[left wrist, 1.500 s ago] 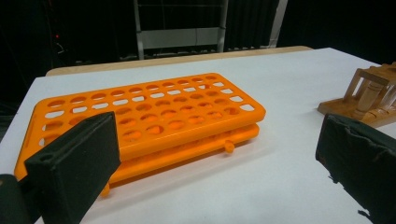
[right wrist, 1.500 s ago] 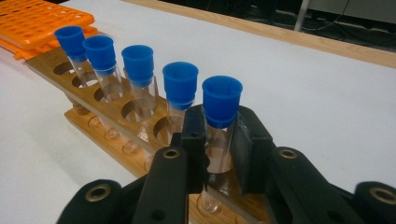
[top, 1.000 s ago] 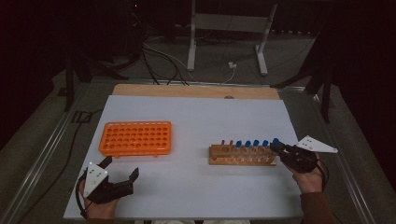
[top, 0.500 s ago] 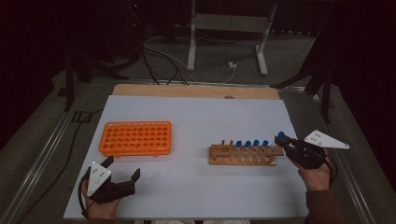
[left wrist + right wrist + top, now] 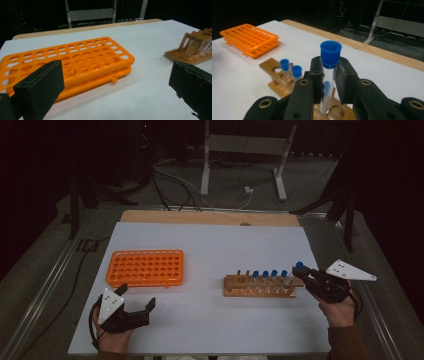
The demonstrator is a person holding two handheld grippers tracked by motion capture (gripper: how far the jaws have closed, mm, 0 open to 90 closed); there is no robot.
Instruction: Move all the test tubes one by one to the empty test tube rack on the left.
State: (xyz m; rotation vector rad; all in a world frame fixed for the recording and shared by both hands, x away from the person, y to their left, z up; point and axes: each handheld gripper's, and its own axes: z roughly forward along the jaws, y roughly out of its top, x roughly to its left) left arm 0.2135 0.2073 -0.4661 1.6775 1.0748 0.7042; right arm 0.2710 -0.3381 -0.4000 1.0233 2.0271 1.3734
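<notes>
Orange plastic tube rack (image 5: 145,268), flat and perforated with rows of round holes: left of centre in the high view. White rectangular table sheet (image 5: 215,245): middle of the frame. Bare wooden table edge strip (image 5: 210,217): along the sheet's far side. Grey metal stand with two splayed legs (image 5: 242,157): top centre, on the floor. Black cables (image 5: 170,182): upper left of centre, trailing over the dark floor.

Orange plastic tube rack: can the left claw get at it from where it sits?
Probably yes. The orange plastic tube rack lies just ahead of the open left claw, with bare white table between them and nothing in the way.
</notes>
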